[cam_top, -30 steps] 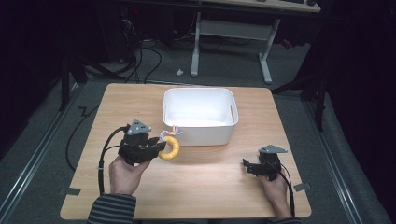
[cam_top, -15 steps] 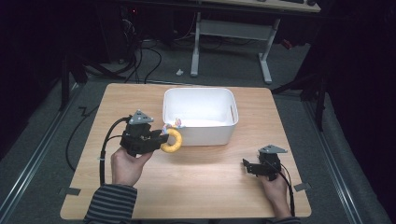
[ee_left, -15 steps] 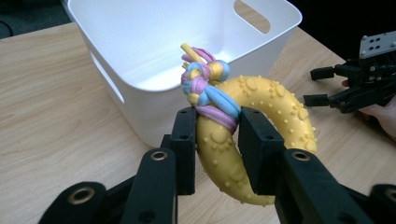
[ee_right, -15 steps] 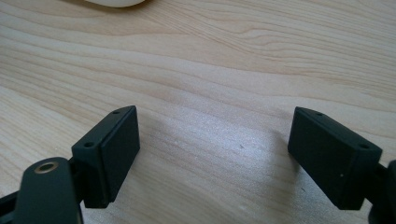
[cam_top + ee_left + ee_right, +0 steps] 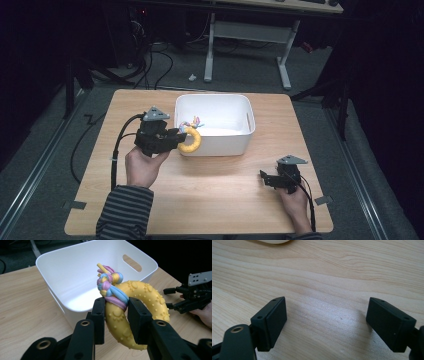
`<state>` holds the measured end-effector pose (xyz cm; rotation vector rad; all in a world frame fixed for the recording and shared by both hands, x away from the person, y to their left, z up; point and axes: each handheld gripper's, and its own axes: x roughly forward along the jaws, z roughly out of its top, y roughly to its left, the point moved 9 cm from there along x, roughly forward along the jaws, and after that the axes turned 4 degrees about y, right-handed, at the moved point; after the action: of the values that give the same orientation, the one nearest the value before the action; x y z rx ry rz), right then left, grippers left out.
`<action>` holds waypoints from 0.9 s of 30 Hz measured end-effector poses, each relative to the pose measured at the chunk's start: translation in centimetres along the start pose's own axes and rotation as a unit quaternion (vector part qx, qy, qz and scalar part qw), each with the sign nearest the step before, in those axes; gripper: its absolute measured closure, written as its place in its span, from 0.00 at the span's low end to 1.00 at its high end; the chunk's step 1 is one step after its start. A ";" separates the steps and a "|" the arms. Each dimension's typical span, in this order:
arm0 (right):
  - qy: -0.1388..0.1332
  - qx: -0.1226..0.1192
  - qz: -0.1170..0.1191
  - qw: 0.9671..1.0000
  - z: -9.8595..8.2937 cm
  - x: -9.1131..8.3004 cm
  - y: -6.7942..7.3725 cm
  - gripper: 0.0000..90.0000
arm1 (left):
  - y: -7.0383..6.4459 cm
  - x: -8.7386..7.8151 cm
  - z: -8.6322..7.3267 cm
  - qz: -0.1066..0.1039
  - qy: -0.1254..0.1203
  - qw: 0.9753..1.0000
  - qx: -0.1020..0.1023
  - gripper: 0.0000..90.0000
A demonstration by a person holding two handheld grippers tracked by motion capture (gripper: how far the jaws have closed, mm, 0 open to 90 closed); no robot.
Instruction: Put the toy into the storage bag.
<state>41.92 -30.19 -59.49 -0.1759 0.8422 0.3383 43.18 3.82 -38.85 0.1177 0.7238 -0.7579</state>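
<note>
Gripping a yellow ring toy (image 5: pixel 140 307), the left gripper (image 5: pixel 176 138) had its two black fingers (image 5: pixel 98 315) clamped on either side of the ring's bumpy body, right where a knotted rope (image 5: pixel 110 285) of pink, blue and yellow strands was tied around it. In the high view the ring toy (image 5: pixel 192 142) hung off the bench (image 5: pixel 215 200), at the near left corner of the white tub (image 5: pixel 240 142), its knot reaching about level with the tub's rim. From the left gripper view the tub (image 5: pixel 75 277) lay just behind the toy, with an oval handle slot in its far wall.

Well apart, near the bench's right front corner, the right gripper (image 5: pixel 265 178) sat low in the person's right hand (image 5: pixel 295 205). Its fingers (image 5: pixel 274 320) stood wide open, with only bare wood grain (image 5: pixel 327 290) between them
</note>
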 end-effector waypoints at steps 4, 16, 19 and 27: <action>-0.001 -0.001 0.000 1.000 0.0 0.0 0.0 0.19 | 0.0 0.6 0.9 -0.006 0.004 1.000 0.001 0.76; -0.001 -0.001 0.000 1.000 0.0 0.0 0.0 0.19 | 0.2 2.2 2.8 -0.012 0.004 1.000 0.001 0.76; -0.001 -0.002 0.001 1.000 0.0 0.0 0.0 0.19 | 0.6 2.7 3.1 -0.015 0.002 1.000 -0.005 0.76; -0.001 -0.001 0.001 1.000 0.0 0.0 0.0 0.19 | 1.2 3.6 3.8 -0.013 0.000 1.000 -0.009 0.76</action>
<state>41.91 -30.18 -59.49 -0.1778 0.8408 0.3405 47.83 1.30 -38.46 0.0917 0.7341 -0.7764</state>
